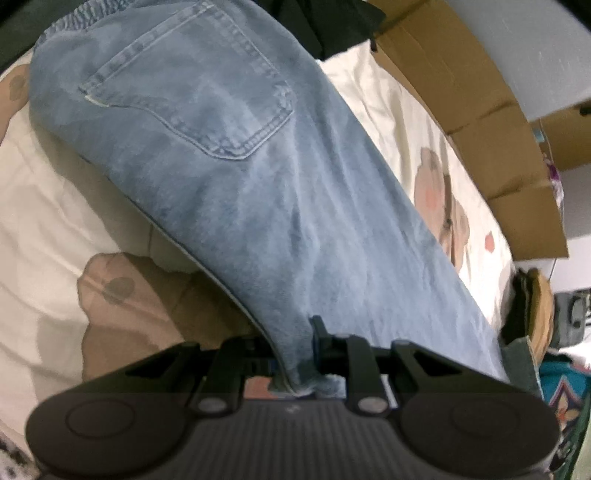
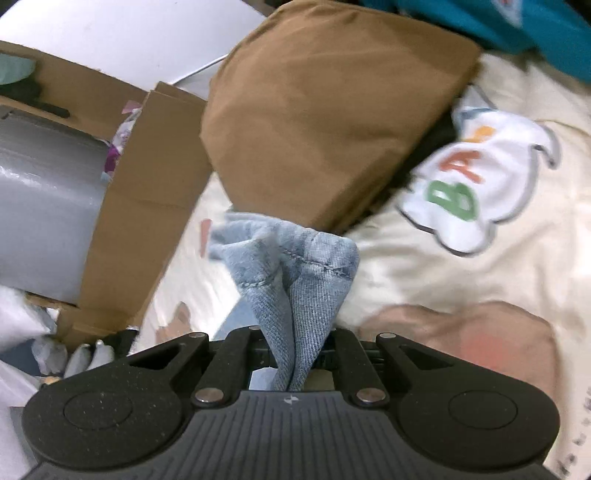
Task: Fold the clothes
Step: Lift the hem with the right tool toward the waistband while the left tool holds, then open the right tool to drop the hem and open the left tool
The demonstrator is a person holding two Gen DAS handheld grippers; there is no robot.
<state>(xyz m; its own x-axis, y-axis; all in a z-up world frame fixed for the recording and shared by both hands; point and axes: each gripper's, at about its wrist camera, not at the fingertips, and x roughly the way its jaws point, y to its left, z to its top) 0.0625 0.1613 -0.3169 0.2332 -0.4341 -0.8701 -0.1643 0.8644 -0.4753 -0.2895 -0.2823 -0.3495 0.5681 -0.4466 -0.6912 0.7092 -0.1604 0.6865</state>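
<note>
Light blue jeans [image 1: 229, 155] lie stretched across a cream bedspread [image 1: 48, 206], back pocket up, waistband at the far end. My left gripper [image 1: 295, 354] is shut on the jeans' near edge, the denim bunched between its fingers. In the right wrist view, my right gripper [image 2: 291, 354] is shut on a hemmed end of the jeans [image 2: 295, 266], which stands up in folds from between the fingers above the bedspread [image 2: 461, 280].
A folded brown garment [image 2: 325, 110] lies just beyond the right gripper, with a white lettered cloth [image 2: 476, 177] and a teal garment [image 2: 535, 29] beside it. Cardboard boxes [image 1: 491, 122] line the bed's far side. A grey cylinder [image 2: 44, 206] sits in a box [image 2: 147, 177].
</note>
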